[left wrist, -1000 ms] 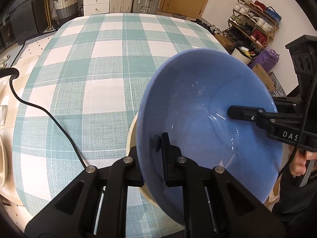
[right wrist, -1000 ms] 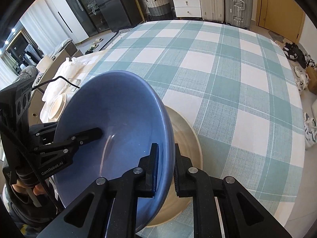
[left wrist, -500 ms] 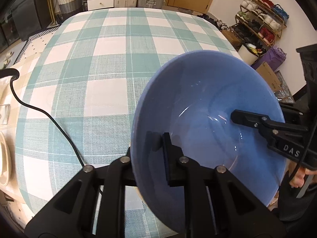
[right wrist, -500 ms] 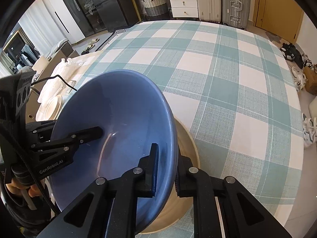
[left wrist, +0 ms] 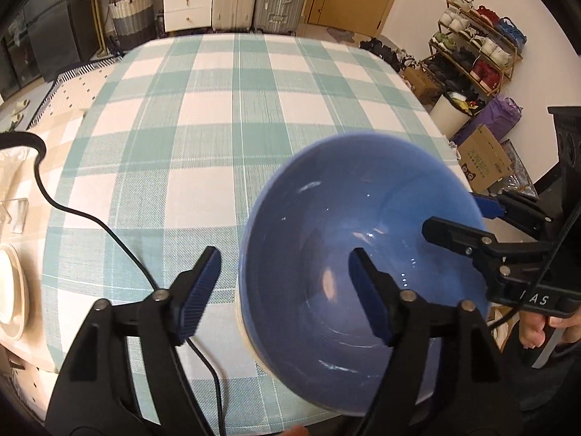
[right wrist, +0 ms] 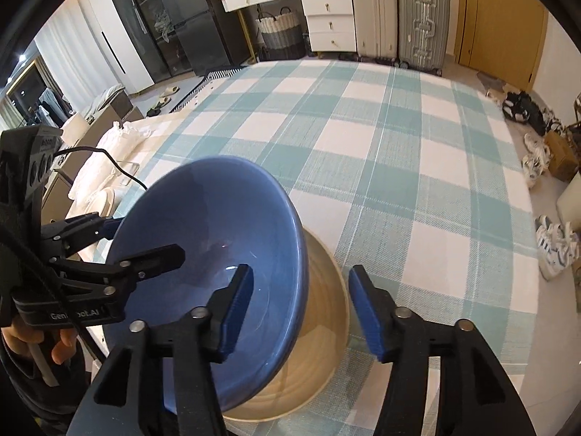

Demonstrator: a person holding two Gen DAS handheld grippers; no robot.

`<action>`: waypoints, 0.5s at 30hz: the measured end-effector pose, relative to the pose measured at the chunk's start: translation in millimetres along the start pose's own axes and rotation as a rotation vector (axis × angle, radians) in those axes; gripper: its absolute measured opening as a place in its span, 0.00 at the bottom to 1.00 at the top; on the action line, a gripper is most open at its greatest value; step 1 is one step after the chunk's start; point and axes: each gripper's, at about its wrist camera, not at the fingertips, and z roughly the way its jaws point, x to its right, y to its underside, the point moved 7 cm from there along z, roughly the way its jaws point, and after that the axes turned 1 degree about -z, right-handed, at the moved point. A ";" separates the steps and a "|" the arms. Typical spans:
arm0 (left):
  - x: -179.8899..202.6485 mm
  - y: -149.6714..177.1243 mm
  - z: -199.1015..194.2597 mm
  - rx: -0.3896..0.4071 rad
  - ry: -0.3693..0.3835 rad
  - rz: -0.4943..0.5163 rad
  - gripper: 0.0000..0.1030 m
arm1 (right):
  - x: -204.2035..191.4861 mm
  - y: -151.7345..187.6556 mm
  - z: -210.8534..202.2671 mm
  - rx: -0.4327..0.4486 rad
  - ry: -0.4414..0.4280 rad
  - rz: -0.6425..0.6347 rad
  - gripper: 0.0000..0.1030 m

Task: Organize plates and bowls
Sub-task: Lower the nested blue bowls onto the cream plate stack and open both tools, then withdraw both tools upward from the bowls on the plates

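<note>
A blue bowl rests tilted inside a beige bowl, whose cream rim shows under it, near the table's front edge. My left gripper straddles the blue bowl's left rim. Its jaws are opening, and neither of its fingers presses the bowl. My right gripper straddles the opposite rim. Its jaws are also opening and its pads stand off the wall. Each gripper shows in the other's view: the right gripper and the left gripper.
The table has a green-and-white checked cloth. A black cable runs over its left part, and a cream plate lies at the far left. A hand holds the left gripper. A shoe rack and a cardboard box stand beyond the right edge.
Both grippers were shut on the blue bowl's rim and have now let go, with their jaws spread wide. The bowl sits lower in the beige bowl. The left gripper has pulled up slightly.
</note>
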 end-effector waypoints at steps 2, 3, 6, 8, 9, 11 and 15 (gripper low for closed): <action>0.8 -0.7 -6.9 0.009 -0.005 0.009 0.71 | -1.3 -0.6 -6.0 0.015 0.004 -0.009 0.63; 0.4 0.6 -11.8 0.016 -0.012 0.014 0.73 | -1.7 -0.9 -9.6 0.025 0.007 -0.014 0.64; -0.9 2.0 -23.0 0.042 -0.033 0.020 0.74 | -2.3 -0.5 -19.9 0.051 0.005 -0.019 0.70; -1.5 4.8 -29.6 0.052 -0.039 0.023 0.76 | -2.6 0.3 -27.3 0.076 0.001 -0.023 0.78; -2.0 6.5 -32.6 0.058 -0.043 0.025 0.76 | -2.7 0.9 -29.8 0.085 0.002 -0.024 0.81; -2.5 8.9 -38.0 0.071 -0.053 0.029 0.77 | -2.4 2.4 -35.3 0.107 -0.002 -0.023 0.85; -2.2 12.9 -49.1 0.099 -0.063 0.038 0.80 | -1.4 6.7 -42.9 0.132 0.002 -0.013 0.86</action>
